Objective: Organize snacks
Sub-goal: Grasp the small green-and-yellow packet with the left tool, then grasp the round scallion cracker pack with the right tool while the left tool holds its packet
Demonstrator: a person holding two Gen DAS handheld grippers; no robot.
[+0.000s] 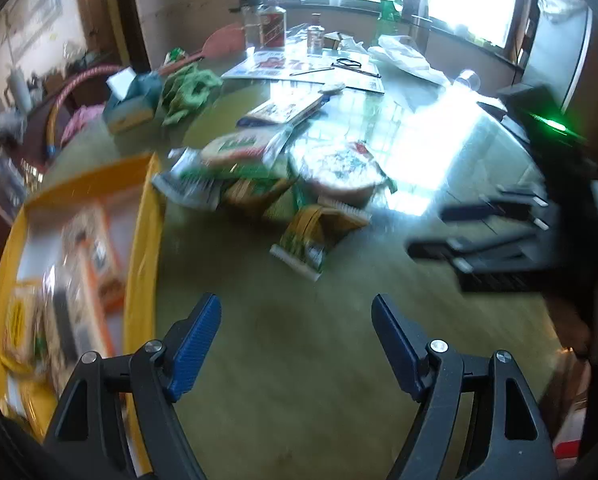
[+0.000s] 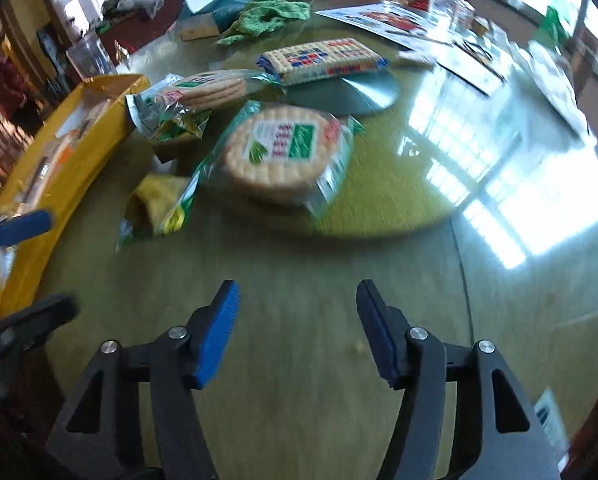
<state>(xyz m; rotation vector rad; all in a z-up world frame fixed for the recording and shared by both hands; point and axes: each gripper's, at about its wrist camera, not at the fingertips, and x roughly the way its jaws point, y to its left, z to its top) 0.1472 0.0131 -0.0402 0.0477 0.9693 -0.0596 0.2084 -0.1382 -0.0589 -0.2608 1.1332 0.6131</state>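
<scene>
Glass table point(image 2: 379, 280) bare beneath both grippers' wide, empty fingers; yellow box point(image 1: 143, 240) edges left.

Snack packets point(image 1: 259, 168) (blurred) beside yellow tray point(image 1: 143, 240)

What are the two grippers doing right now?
Left gripper: open, holding nothing.
Right gripper: open, holding nothing.

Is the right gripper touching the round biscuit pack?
Apart. Right wrist view: right gripper is open, with bare table between its fingertips and the round biscuit pack.
</scene>
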